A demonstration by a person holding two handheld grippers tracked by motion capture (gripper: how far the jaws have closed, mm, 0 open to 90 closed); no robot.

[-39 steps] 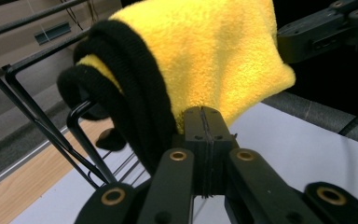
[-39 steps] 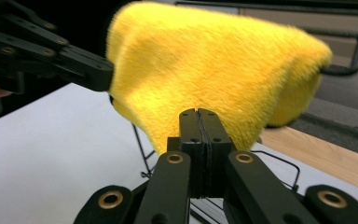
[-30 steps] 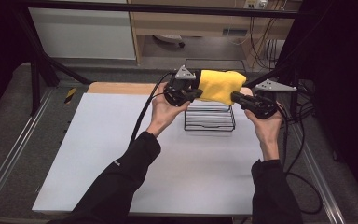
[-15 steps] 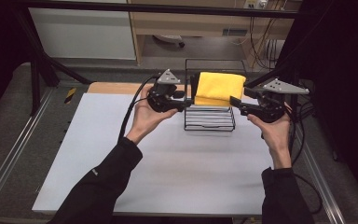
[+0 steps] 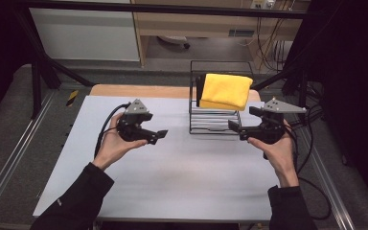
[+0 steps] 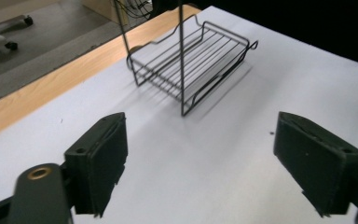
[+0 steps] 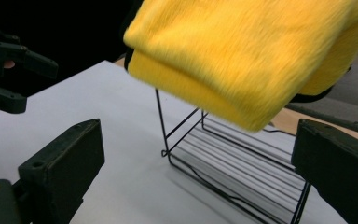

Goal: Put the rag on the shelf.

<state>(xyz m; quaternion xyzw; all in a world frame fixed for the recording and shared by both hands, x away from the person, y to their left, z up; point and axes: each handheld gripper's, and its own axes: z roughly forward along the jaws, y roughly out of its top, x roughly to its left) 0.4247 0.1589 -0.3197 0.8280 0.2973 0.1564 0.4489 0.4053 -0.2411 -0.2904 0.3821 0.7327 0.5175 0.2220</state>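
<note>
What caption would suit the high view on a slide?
Folded yellow cloth rests atop a wire rack; open left gripper and right gripper flank it.

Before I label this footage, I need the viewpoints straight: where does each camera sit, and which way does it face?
High view: above the person's side, facing forward and down on the white table; forearms, both hands, left gripper and right gripper show.
Left gripper view: rides that gripper, facing the wire rack; its own open fingers show.
Right gripper view: faces the folded yellow towel on the rack's top; own fingers show, the left gripper beyond.
All share the rack.
</note>
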